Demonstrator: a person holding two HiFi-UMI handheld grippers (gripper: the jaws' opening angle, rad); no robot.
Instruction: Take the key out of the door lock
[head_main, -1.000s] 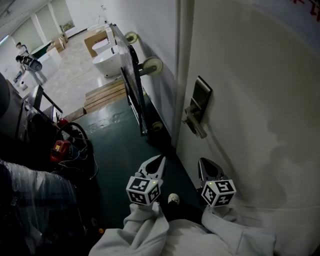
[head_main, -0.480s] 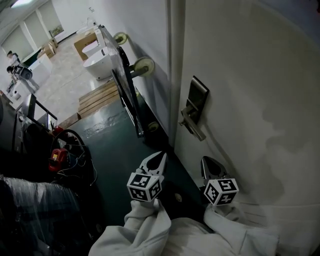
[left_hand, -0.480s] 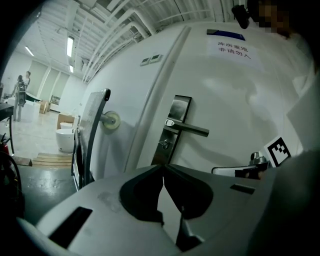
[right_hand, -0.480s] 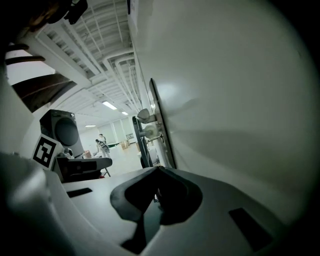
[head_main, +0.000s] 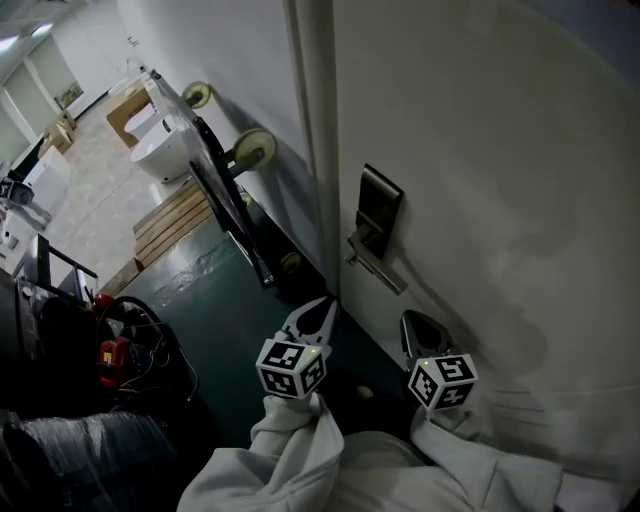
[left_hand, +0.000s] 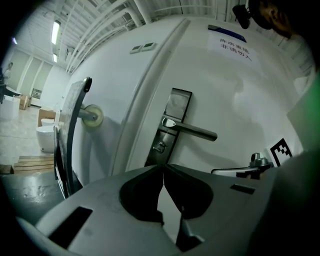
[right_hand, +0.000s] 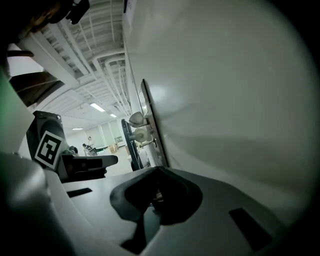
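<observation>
Key (left_hand: 159, 147) in lock (left_hand: 172, 117) (near door edge (left_hand: 131, 125)), well ahead of left gripper (left_hand: 163, 167)

Dim, shadowy, fisheye-warped at edges

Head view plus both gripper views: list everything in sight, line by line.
door: one, white, right half
lock plate: one, dark metal, on the door's edge
lever handle: one, silver, on the lock plate
key: apparently one, metal, below the handle
trolley: one, dark frame, pale wheels, left of the door
pallet: one, wooden, left of the trolley
red tool: one, among cables, lower left
left gripper: one, grey, shut, empty, short of the lock
right gripper: one, grey, shut, empty, beside the door
sleeves: two, white, bottom edge
</observation>
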